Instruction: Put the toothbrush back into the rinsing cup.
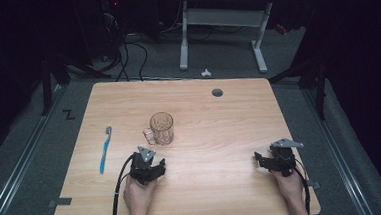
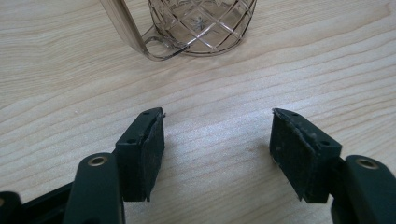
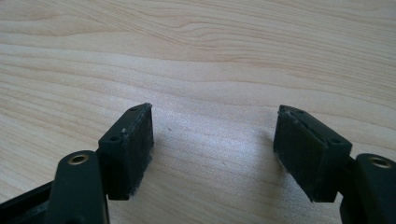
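Note:
A clear cut-glass mug (image 1: 161,128) with a handle stands upright near the middle of the wooden table (image 1: 214,121). A blue toothbrush (image 1: 105,149) lies flat to its left. My left gripper (image 1: 153,165) rests on the table just in front of the mug, jaws open and empty. In the left gripper view the mug (image 2: 201,25) and its handle sit a little beyond the gripper (image 2: 217,116). My right gripper (image 1: 263,159) rests near the front right of the table, open. In the right gripper view its jaws (image 3: 215,112) have bare wood between them.
A round grey cable hole (image 1: 217,92) sits at the table's far right. Beyond the table stand a white desk frame (image 1: 221,23) and loose cables on the grey floor. Metal rails run along both sides.

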Motion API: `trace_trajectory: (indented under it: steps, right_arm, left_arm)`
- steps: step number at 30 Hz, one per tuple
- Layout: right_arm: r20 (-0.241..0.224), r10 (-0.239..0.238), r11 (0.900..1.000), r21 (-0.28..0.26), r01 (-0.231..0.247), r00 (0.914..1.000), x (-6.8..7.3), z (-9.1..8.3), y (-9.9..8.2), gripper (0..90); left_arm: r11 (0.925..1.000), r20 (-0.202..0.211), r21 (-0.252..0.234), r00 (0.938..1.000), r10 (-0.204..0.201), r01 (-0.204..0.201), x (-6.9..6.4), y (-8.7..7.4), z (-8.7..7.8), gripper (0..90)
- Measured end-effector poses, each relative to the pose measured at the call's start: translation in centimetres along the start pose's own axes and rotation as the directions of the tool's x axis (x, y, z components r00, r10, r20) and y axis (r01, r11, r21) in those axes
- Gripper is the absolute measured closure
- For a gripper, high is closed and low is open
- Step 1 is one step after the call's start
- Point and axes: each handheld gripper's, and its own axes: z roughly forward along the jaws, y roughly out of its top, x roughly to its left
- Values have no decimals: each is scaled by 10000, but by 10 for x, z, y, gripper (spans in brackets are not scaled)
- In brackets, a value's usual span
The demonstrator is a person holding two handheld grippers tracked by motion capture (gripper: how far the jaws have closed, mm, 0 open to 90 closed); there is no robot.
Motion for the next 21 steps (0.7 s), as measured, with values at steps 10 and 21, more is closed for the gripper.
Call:
trace_trajectory:
  steps: [10,21]
  right_arm:
    - [-2,1,10000,2,-1,10000,0,0,0,291]
    - [-6,-10,10000,3,10,10000,0,0,0,289]
  left_arm:
    - [10000,0,10,10000,-4,4,0,0,0,352]
    - [10000,21,22,10000,27,-27,0,-1,-1,351]
